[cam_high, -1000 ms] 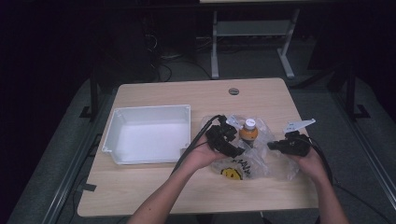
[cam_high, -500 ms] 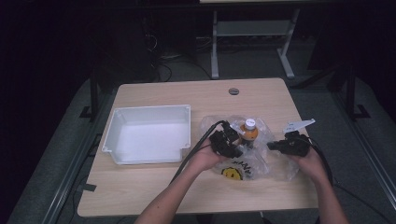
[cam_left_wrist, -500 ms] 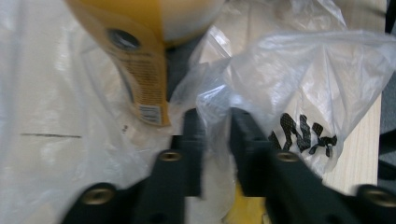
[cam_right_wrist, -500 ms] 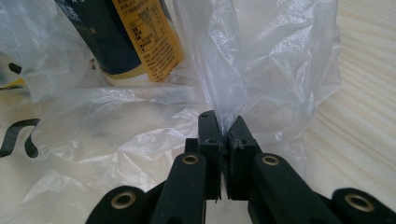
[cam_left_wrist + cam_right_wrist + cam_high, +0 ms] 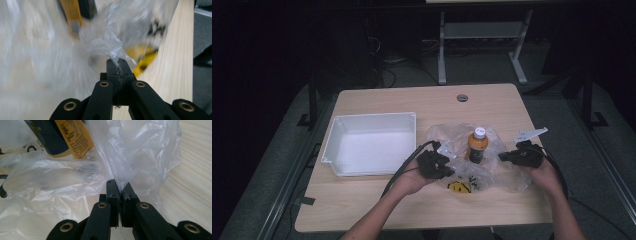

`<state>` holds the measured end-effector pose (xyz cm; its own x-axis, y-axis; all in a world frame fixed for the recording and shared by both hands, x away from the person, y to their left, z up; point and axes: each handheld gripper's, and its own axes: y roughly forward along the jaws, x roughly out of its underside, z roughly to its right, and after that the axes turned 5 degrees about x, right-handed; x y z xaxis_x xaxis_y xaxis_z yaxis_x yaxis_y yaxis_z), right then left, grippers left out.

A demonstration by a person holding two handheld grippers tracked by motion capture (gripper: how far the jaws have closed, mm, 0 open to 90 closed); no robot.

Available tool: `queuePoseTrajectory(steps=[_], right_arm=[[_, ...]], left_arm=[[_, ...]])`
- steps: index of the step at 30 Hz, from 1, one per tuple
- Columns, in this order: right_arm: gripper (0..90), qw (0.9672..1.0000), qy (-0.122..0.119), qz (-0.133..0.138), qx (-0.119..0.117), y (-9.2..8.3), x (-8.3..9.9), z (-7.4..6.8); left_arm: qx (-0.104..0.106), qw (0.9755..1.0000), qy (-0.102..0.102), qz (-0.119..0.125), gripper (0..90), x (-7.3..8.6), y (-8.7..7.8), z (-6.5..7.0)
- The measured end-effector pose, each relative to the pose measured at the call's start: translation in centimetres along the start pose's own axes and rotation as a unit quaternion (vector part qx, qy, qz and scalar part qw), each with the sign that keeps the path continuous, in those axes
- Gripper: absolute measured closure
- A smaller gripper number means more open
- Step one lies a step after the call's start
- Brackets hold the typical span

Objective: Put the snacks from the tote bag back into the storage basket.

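A clear plastic bag point(image 5: 492, 172) with a yellow smiley print lies on the table's right half. An orange bottle point(image 5: 477, 145) with a white cap stands upright inside it, its label point(image 5: 72, 140) close ahead in the right gripper view. My left gripper point(image 5: 443, 162) is shut on the bag's left edge, and the film point(image 5: 105, 42) bunches up out of its jaws. My right gripper point(image 5: 506, 156) is shut on the bag's right edge, where a fold of plastic point(image 5: 117, 157) is pinched between the pads.
A white rectangular bin point(image 5: 371, 142) sits on the left of the wooden table point(image 5: 412, 100), close to the left hand. Table legs and cables stand on the dark floor beyond. The table's front edge point(image 5: 422, 222) is near the forearms.
The left gripper has moved down and toward the front edge, drawing the bag's left side with it. The right gripper and bottle have stayed nearly still.
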<state>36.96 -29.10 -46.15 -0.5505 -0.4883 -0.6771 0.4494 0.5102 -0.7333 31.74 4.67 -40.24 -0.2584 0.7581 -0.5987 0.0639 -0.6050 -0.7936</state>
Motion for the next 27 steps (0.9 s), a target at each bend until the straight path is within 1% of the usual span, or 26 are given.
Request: queuePoseTrajectory(steps=[1, 2, 3, 4, 5, 7, 8, 9, 11, 13, 14, 15, 17, 19, 21, 23, 26, 27], right_arm=[[86.8, 1.0000, 0.006, -0.002, 0.000, 0.0, 0.0, 0.0], [86.8, 1.0000, 0.003, 0.002, -0.002, 0.0, 0.0, 0.1], [87.0, 1.0000, 0.006, 0.003, -0.003, 0.1, -0.1, 0.0], [87.4, 1.0000, 0.007, 0.001, -0.002, 0.1, -0.1, -0.1], [87.7, 1.0000, 0.001, 0.002, 0.000, 0.2, -0.1, -0.1], [88.2, 1.0000, 0.000, -0.002, 0.003, 0.4, -0.1, -0.1], [88.4, 1.0000, 0.000, -0.002, 0.003, 0.4, -0.1, 0.0], [88.5, 1.0000, 0.007, -0.005, 0.003, 0.5, -0.1, 0.0], [88.8, 0.9999, 0.006, -0.010, 0.007, 0.6, -0.1, 0.0], [89.0, 0.9998, 0.004, -0.013, 0.012, 0.6, -0.1, 0.2], [89.1, 0.9998, 0.007, -0.013, 0.014, 0.6, 0.0, 0.2], [89.2, 0.9998, 0.004, -0.013, 0.017, 0.6, 0.0, 0.3], [89.3, 0.9996, 0.007, -0.016, 0.021, 0.5, 0.2, 0.5], [89.4, 0.9995, 0.011, -0.017, 0.024, 0.4, 0.3, 0.7], [89.5, 0.9993, 0.013, -0.016, 0.030, 0.3, 0.4, 0.9], [89.6, 0.9990, 0.018, -0.018, 0.036, 0.2, 0.5, 1.1], [89.7, 0.9987, 0.019, -0.019, 0.044, 0.1, 0.6, 1.4], [89.7, 0.9984, 0.024, -0.020, 0.047, 0.0, 0.6, 1.4]], left_arm=[[-0.005, 1.0000, 0.006, -0.006, 90.0, 0.5, 0.0, 0.0], [-0.005, 1.0000, 0.002, -0.007, 90.0, 1.0, 0.1, 0.1], [-0.005, 1.0000, -0.002, -0.003, 90.0, 1.3, 0.2, 0.2], [-0.004, 1.0000, 0.000, -0.005, 90.0, 1.7, 0.2, 0.2], [-0.008, 0.9999, 0.001, -0.007, 90.0, 1.9, 0.3, 0.2], [-0.020, 0.9996, 0.009, -0.020, 90.0, 2.3, 0.7, 0.3], [-0.022, 0.9996, 0.005, -0.018, 90.0, 2.5, 0.9, 0.4], [-0.022, 0.9994, 0.010, -0.026, 90.0, 2.6, 1.0, 0.4], [-0.026, 0.9993, 0.004, -0.027, 90.0, 2.7, 1.4, 0.4], [-0.028, 0.9992, 0.002, -0.030, 90.0, 2.7, 1.8, 0.5], [-0.029, 0.9991, 0.003, -0.030, 90.0, 2.7, 1.9, 0.5], [-0.032, 0.9991, 0.002, -0.026, 90.0, 2.7, 2.2, 0.6], [-0.035, 0.9989, 0.004, -0.030, 90.0, 2.6, 2.5, 0.7], [-0.034, 0.9990, 0.003, -0.029, 90.0, 2.6, 2.8, 0.8], [-0.037, 0.9988, 0.004, -0.033, 90.0, 2.5, 3.3, 0.9], [-0.035, 0.9988, 0.001, -0.034, 90.0, 2.6, 3.7, 1.0], [-0.035, 0.9988, 0.004, -0.034, 90.0, 2.7, 4.0, 1.1], [-0.037, 0.9988, 0.003, -0.033, 90.0, 2.8, 4.1, 1.1]])
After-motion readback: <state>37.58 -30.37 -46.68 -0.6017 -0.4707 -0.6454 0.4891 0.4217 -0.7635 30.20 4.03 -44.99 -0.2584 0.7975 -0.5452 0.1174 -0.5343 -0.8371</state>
